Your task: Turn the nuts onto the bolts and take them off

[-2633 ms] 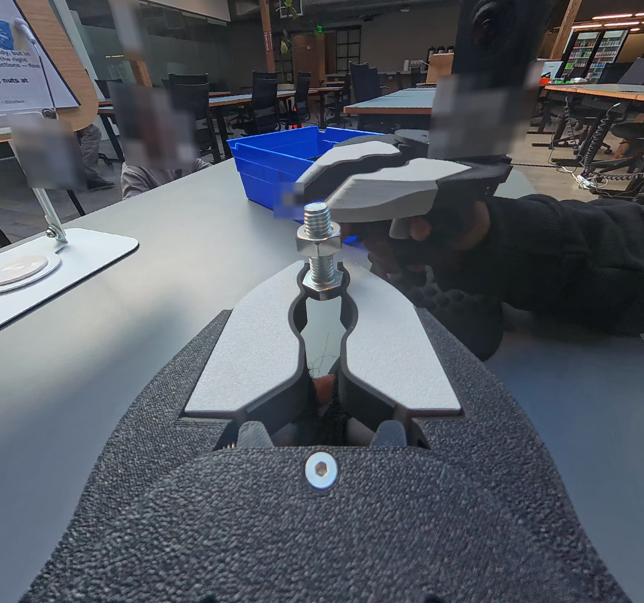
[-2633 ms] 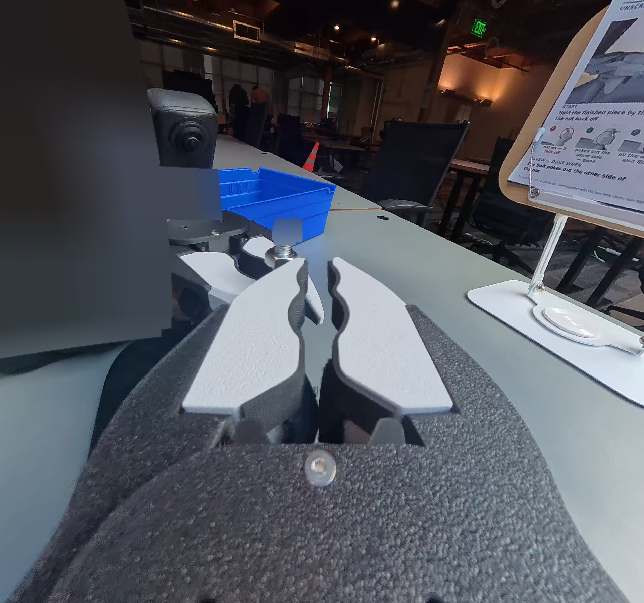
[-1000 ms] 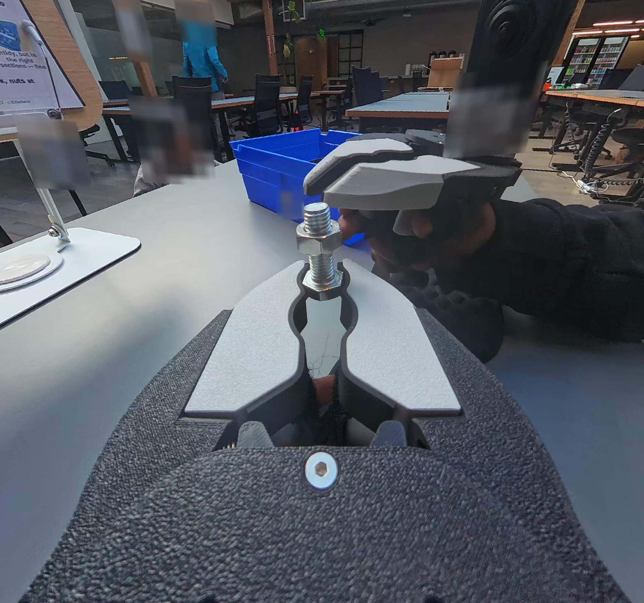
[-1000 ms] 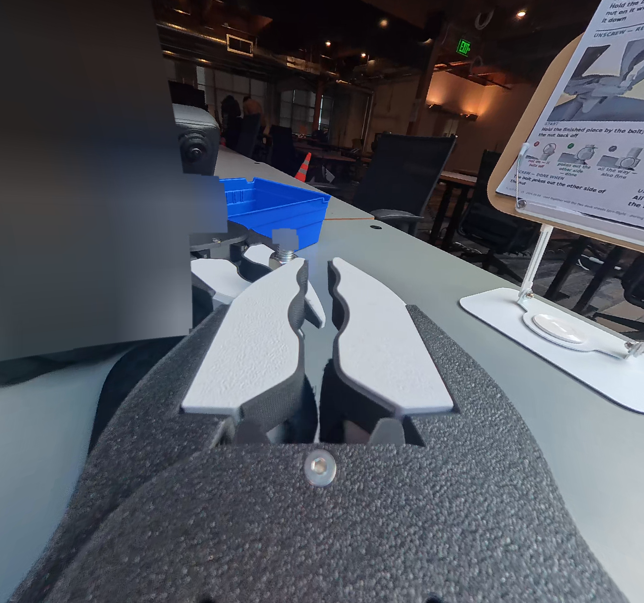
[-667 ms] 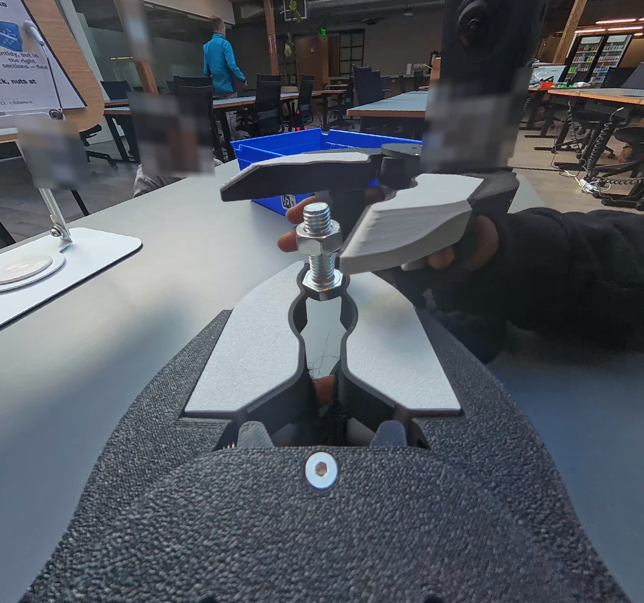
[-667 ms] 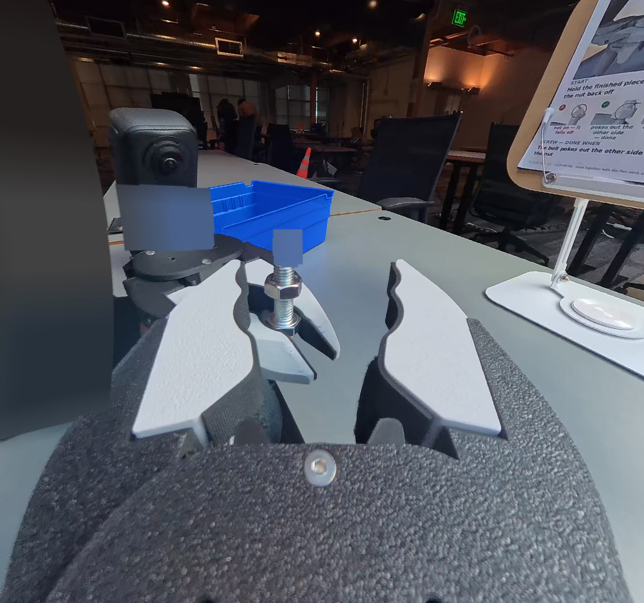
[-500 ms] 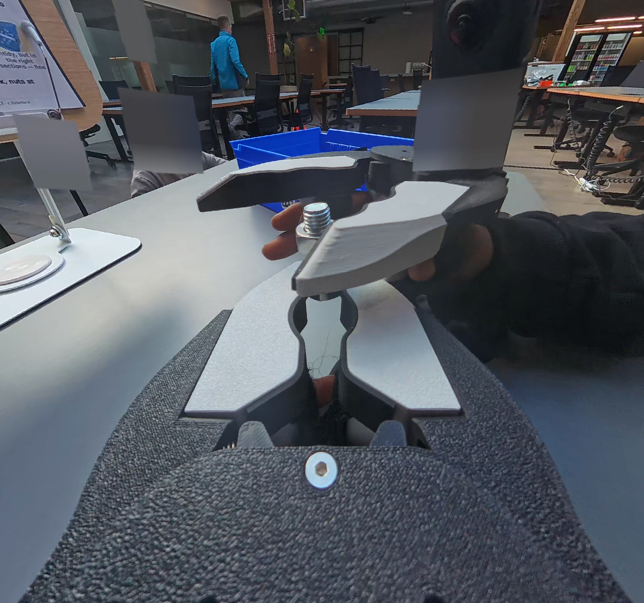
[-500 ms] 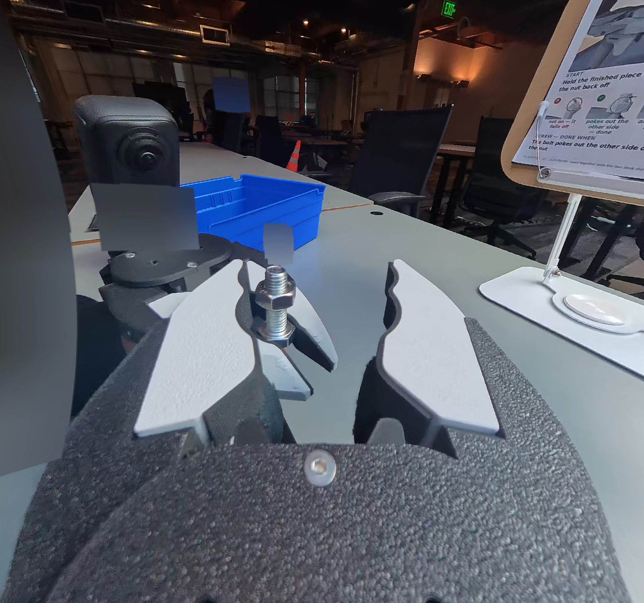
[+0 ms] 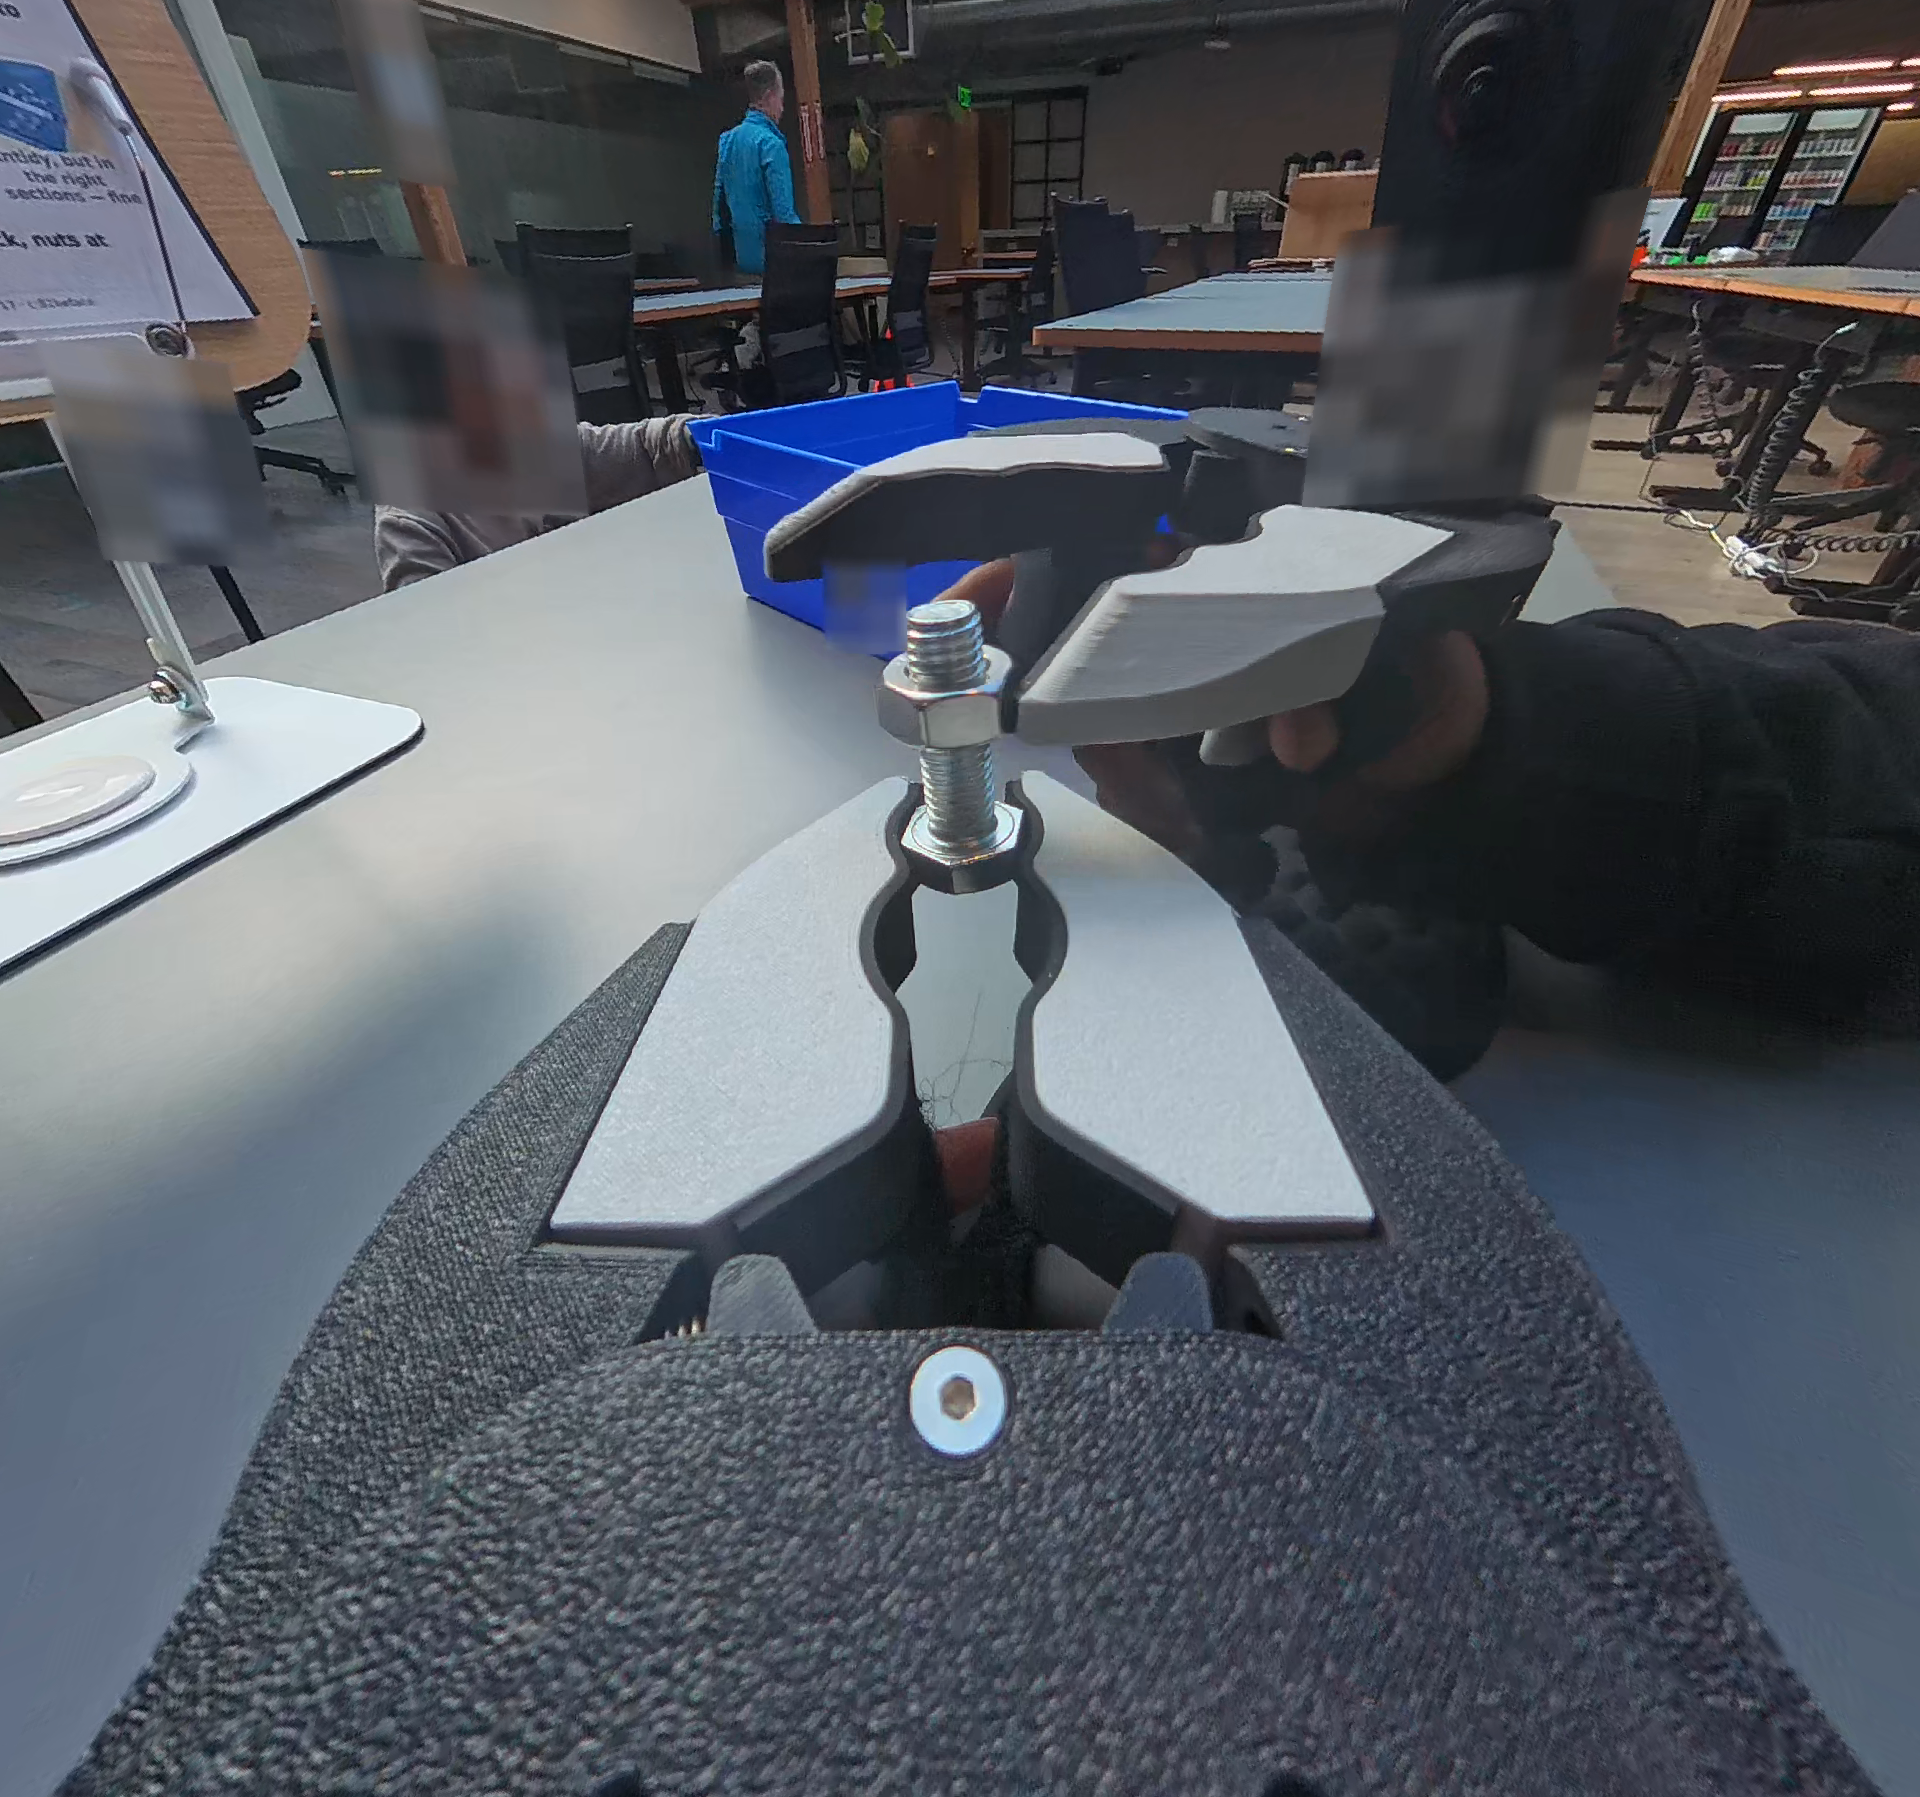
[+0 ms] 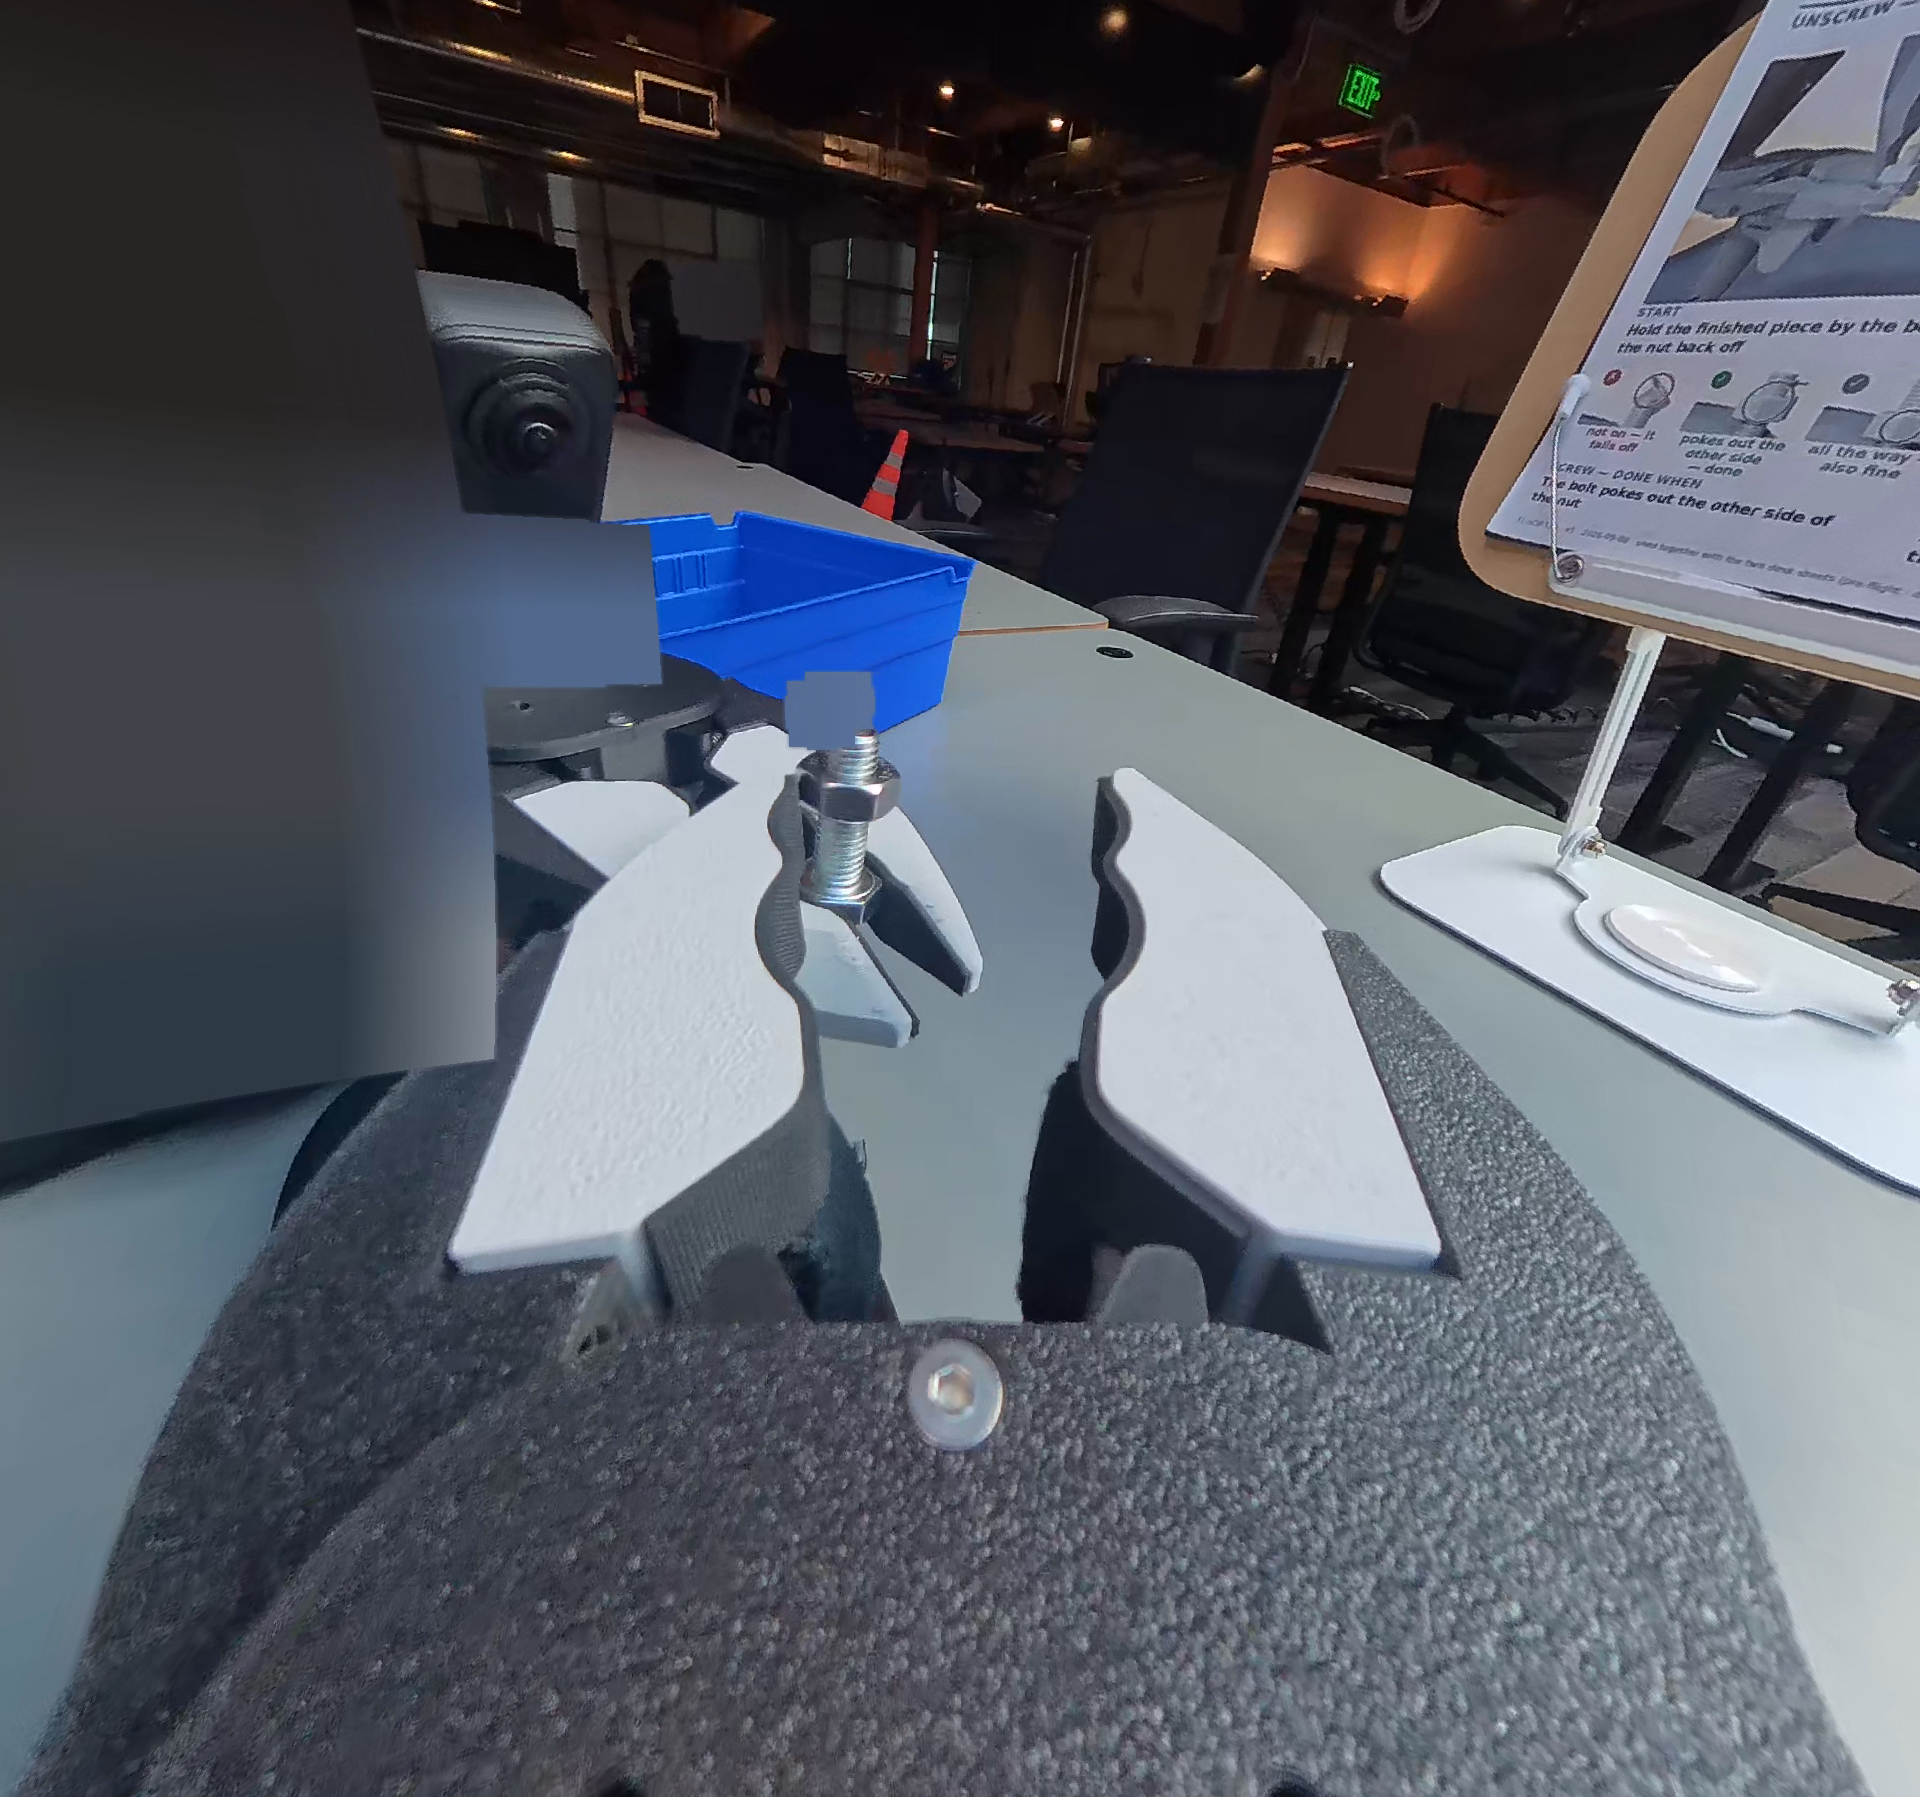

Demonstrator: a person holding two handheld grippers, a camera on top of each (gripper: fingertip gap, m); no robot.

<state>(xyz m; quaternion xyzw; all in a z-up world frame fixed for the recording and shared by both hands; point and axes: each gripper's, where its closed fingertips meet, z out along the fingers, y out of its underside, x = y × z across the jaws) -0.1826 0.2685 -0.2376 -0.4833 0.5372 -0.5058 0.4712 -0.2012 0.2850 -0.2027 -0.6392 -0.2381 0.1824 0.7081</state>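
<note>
A steel bolt (image 9: 956, 781) stands upright, its hex head clamped in my left gripper (image 9: 961, 807), which is shut on it just above the grey table (image 9: 520, 708). A steel nut (image 9: 943, 708) sits on the thread near the bolt's top. My right gripper (image 10: 951, 802) is open. The nut (image 10: 852, 797) lies close to its left fingertip, with a wide gap to the right finger. In the left wrist view the tip of the near finger (image 9: 1195, 646) touches the nut's right side, and the far finger (image 9: 977, 495) is behind and above the bolt.
A blue plastic bin (image 9: 831, 459) stands on the table behind the bolt, also in the right wrist view (image 10: 821, 604). A white stand base (image 9: 156, 781) with an instruction board sits to the side (image 10: 1662, 947). A gloved hand (image 9: 1558, 760) holds the right gripper. Chairs and tables stand beyond. Less than 4 cm separates the two grippers' tips.
The right gripper was shut beside the nut, then opened and swung over the bolt. It has drawn back, so only its near fingertip meets the nut. The left gripper and bolt stayed put.
</note>
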